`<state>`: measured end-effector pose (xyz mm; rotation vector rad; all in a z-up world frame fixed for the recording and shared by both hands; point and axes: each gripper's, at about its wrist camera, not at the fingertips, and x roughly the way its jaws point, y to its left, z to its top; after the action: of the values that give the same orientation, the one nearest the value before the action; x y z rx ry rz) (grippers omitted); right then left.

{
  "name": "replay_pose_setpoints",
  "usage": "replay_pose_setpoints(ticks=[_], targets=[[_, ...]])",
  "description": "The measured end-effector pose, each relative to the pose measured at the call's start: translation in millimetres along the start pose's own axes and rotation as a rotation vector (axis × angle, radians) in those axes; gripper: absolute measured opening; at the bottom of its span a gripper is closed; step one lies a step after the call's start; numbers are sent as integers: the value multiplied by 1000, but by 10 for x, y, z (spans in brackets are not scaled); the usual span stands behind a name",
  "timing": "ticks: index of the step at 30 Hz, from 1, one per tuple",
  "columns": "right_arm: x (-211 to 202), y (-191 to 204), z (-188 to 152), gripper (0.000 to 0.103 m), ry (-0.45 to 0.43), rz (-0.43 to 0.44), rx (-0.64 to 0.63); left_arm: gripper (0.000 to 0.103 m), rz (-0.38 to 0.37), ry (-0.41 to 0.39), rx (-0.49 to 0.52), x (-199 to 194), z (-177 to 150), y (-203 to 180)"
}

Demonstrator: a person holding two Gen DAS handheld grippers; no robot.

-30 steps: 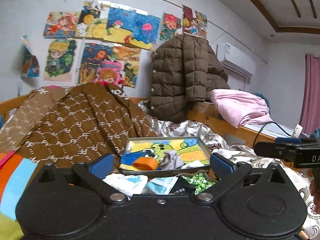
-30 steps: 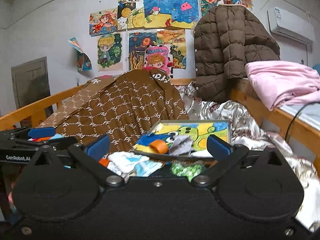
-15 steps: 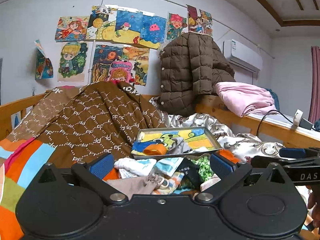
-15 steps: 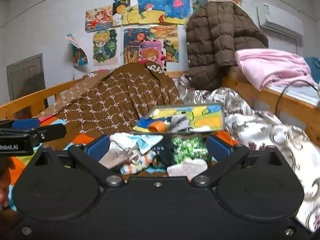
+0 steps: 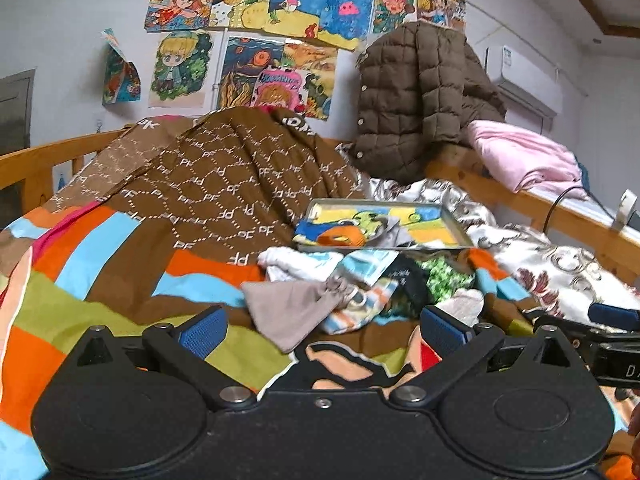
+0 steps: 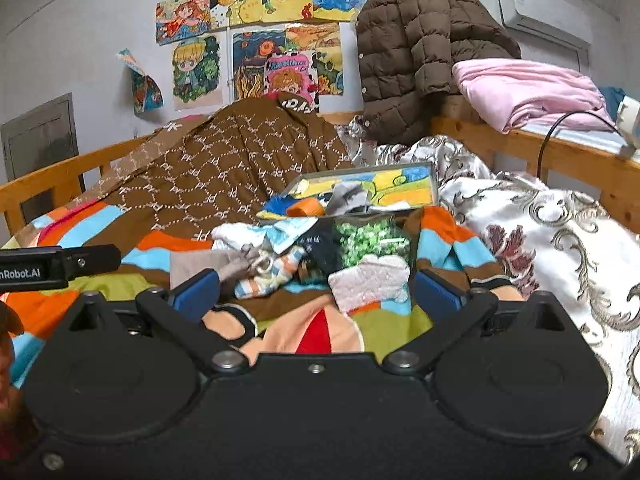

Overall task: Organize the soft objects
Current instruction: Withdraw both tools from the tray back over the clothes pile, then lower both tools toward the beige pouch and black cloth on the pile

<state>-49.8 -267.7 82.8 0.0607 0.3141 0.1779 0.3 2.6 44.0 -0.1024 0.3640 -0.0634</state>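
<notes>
A heap of small soft items lies on the striped blanket [image 5: 100,264]: a grey drawstring pouch [image 5: 294,308], a white and blue cloth [image 5: 316,262], a dark sock [image 5: 406,280], a green speckled cloth [image 5: 444,276] and a pale fluffy pad [image 6: 370,282]. Behind it a metal tray [image 5: 454,226] with a cartoon liner holds an orange cloth [image 5: 342,236] and a grey one. My left gripper [image 5: 322,326] is open and empty just short of the pouch. My right gripper [image 6: 316,292] is open and empty in front of the fluffy pad.
A brown patterned quilt [image 5: 224,184] is piled at the back left. A silver floral quilt [image 6: 552,232] lies on the right. A brown puffer jacket [image 5: 416,92] and a pink blanket [image 5: 520,156] hang on the wooden bed rail [image 6: 560,152]. Drawings cover the wall.
Both grippers have pulled back and tilted down, so more of the striped blanket and the whole heap now show. Both stayed open and empty.
</notes>
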Motion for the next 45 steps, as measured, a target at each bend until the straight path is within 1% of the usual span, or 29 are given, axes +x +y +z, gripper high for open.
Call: replay_pose_setpoints(ticks=[3,10,16,23,37,39,42,45], targets=[[17,20,-54,102,1,4,-11,102,17,30,-9,10,-55,-3],[37,37,-81,102,3,14,-10,102,43,67,-17,-15,-147,0],[51,11,-101,102,45,18,19,102,65,119,-60,2,-205,36],[82,-36,-157,102,67,1,57,102,78,161,-43,50,-255,25],[175,-22,-182,102,113,-6,68,102,61,164,21,162,-249,-37],[233,-20,-152,102,126,6,66,102,54,165,29,190,-241,-34],[322,12,-85,102,120,13,35,102,50,161,40,222,-229,-24],[418,39,-6,102,106,13,15,102,67,146,54,266,-195,-8]])
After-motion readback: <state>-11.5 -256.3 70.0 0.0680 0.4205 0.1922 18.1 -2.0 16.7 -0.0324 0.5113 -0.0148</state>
